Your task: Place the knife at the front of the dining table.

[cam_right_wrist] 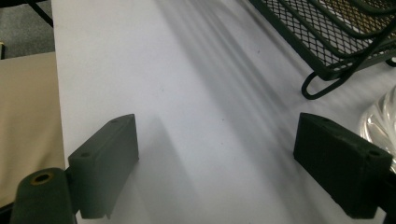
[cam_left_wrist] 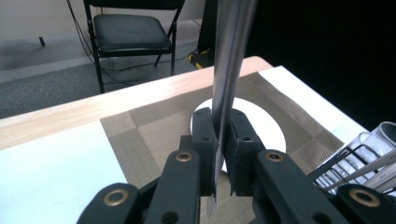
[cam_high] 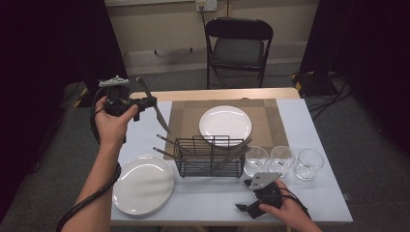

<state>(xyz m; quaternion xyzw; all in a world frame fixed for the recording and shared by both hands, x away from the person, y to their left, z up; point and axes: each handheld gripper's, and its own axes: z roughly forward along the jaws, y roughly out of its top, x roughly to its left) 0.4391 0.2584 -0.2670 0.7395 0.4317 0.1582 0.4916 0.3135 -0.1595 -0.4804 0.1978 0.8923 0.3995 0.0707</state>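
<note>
high view | left gripper (cam_high: 147, 102) fingers clenched on slim steel table knife (cam_high: 153, 105) at 10 o'clock | stiff, slick, light: grasp handle | right gripper (cam_high: 247, 207) fingers released, 5 o'clock

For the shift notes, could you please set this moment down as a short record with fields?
left gripper: shut on knife, held above the table
right gripper: open, nothing between its pads, low over the white table cover
wire rack: mid-table, cutlery inside
placemat: bears small plate
large plates: front left
glasses: three, right of rack
</note>
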